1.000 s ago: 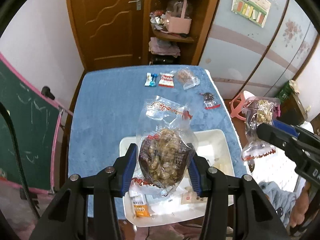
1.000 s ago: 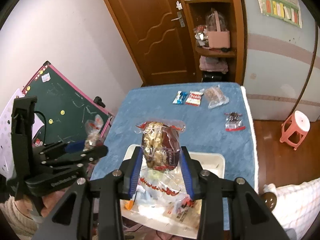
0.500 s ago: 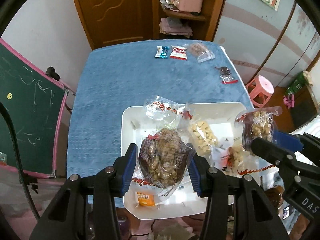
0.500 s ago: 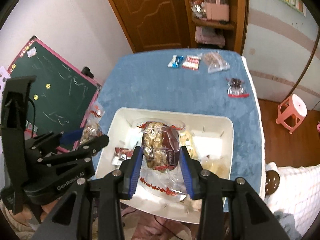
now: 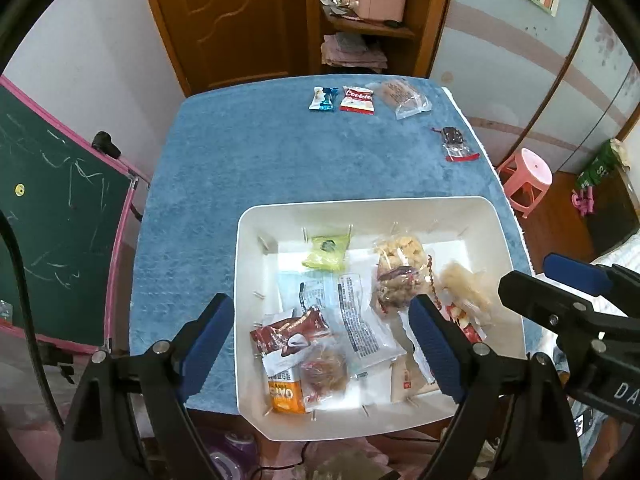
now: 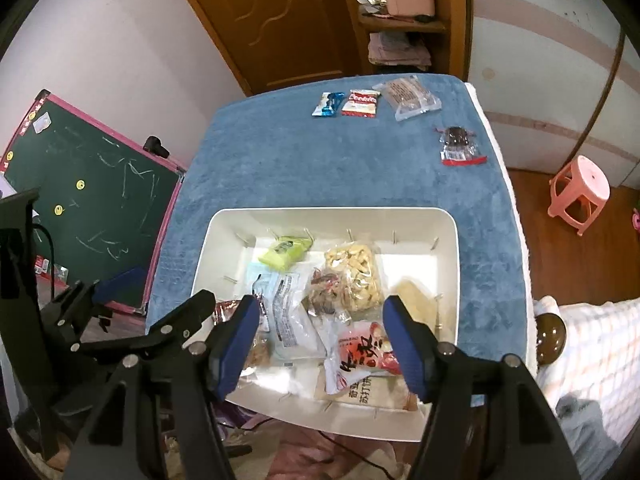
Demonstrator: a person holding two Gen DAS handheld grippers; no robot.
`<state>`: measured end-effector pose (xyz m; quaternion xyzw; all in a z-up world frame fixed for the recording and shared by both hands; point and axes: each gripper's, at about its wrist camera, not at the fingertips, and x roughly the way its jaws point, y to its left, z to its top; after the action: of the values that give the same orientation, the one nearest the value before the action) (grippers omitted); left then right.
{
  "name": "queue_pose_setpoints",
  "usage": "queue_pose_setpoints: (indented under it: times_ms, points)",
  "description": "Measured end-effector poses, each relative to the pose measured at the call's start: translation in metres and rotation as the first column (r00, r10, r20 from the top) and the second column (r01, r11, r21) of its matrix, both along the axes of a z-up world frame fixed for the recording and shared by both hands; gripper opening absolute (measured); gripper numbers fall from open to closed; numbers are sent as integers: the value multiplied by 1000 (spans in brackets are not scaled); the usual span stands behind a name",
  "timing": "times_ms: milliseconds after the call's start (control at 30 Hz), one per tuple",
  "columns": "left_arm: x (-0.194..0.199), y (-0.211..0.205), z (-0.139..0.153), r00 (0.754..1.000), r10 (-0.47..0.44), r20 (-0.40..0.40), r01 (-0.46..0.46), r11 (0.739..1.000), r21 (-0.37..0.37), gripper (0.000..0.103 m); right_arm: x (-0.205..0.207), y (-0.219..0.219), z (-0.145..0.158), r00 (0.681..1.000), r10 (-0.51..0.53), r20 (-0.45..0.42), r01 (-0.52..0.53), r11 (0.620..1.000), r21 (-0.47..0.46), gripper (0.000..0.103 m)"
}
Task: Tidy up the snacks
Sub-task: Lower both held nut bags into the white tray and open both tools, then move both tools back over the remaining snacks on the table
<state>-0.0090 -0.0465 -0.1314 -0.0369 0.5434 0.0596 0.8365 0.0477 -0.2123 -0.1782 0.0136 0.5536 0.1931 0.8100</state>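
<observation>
A green chalkboard with a pink frame leans at the far left, beside a worktop covered in blue cloth. The left tool hangs over the near left part of a white tray, its blue pads spreading apart with nothing clamped; under it lie a dark red packet, a clear bag of brown nuts and an orange packet. Further right in the tray sit a lime green packet, a bag of pale crackers and a second bag of nuts. The right tool hangs over the near right part of the tray, its pads also opening and pressing on nothing, above a red and white packet. At the worktop's far edge lie a blue sweet, a red cookie packet, a clear bag and, nearer the right edge, a small dark packet. A pink stool stands on the floor to the right.
</observation>
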Motion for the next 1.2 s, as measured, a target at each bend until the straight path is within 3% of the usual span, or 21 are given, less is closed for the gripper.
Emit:
queue_pose_setpoints:
  times_ms: [667, 1200]
  points:
    - [-1, -16, 9, 999, -34, 16, 33, 999, 18, 88, -2, -11, 9, 1000, -18, 18, 18, 1000, 19, 65]
    - [42, -31, 14, 995, -94, 18, 93, 994, 49, 88, 24, -39, 6, 994, -106, 18, 106, 994, 32, 65]
